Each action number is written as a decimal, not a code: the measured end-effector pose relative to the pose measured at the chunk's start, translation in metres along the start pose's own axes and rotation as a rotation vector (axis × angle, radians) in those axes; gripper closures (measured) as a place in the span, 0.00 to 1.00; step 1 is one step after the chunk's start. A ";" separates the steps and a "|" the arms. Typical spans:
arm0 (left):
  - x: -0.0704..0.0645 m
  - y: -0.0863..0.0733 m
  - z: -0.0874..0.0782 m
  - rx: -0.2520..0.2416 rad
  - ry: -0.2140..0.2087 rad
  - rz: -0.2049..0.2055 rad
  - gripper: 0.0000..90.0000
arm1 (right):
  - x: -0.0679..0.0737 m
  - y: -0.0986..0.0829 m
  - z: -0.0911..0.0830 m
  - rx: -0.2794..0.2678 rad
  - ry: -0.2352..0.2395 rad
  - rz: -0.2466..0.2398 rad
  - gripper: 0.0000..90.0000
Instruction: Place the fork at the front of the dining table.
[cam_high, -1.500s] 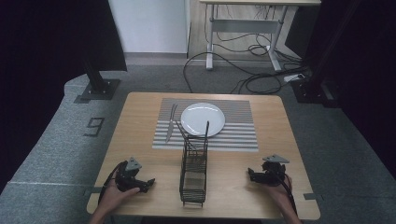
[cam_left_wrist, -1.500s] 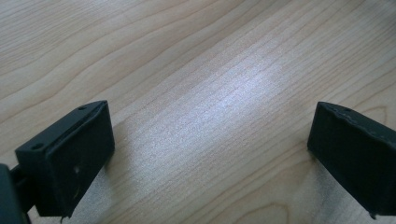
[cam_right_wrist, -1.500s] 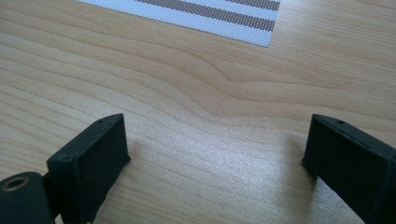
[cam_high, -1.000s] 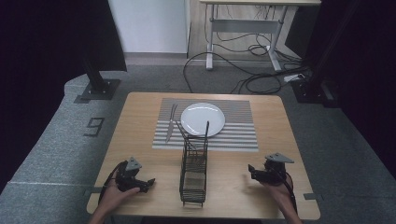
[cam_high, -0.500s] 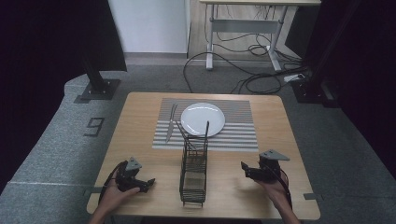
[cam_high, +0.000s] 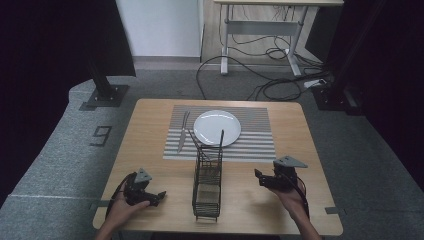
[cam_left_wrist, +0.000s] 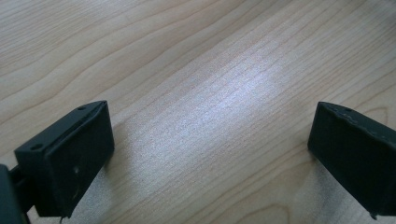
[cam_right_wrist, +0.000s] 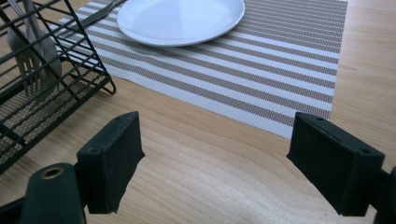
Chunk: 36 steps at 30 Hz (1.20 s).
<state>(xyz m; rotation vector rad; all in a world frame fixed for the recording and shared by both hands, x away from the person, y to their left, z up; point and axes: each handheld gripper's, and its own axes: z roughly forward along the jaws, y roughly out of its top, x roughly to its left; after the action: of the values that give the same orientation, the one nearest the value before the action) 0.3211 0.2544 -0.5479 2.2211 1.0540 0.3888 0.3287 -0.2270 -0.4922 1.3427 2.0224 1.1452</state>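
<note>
Wire rack (cam_high: 207, 182) btwn both wide-open grippers, left (cam_high: 155, 197) & right (cam_high: 258, 176), untouched.

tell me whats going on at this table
A person sits at a wooden table with a two-jaw gripper in each hand. The left gripper hovers low over bare wood, jaws wide apart and empty. The right gripper is also open and empty, pointing toward the black wire rack in the middle. Beyond the rack lies a striped placemat with a white plate on it and cutlery beside the plate. Nothing is being gripped yet.
</note>
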 end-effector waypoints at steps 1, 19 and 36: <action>0.000 0.000 0.000 0.000 0.000 0.000 0.00 | 0.000 0.001 0.000 0.000 0.003 -0.001 0.19; 0.000 0.000 0.000 0.000 0.001 -0.001 0.00 | 0.019 0.024 0.004 -0.037 0.049 -0.029 0.24; 0.000 0.000 0.000 -0.001 0.001 -0.002 0.00 | 0.037 0.041 0.015 -0.058 0.077 -0.049 0.26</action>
<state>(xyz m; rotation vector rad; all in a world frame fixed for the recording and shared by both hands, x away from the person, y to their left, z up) 0.3206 0.2543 -0.5479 2.2189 1.0566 0.3895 0.3458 -0.1807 -0.4636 1.2315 2.0478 1.2420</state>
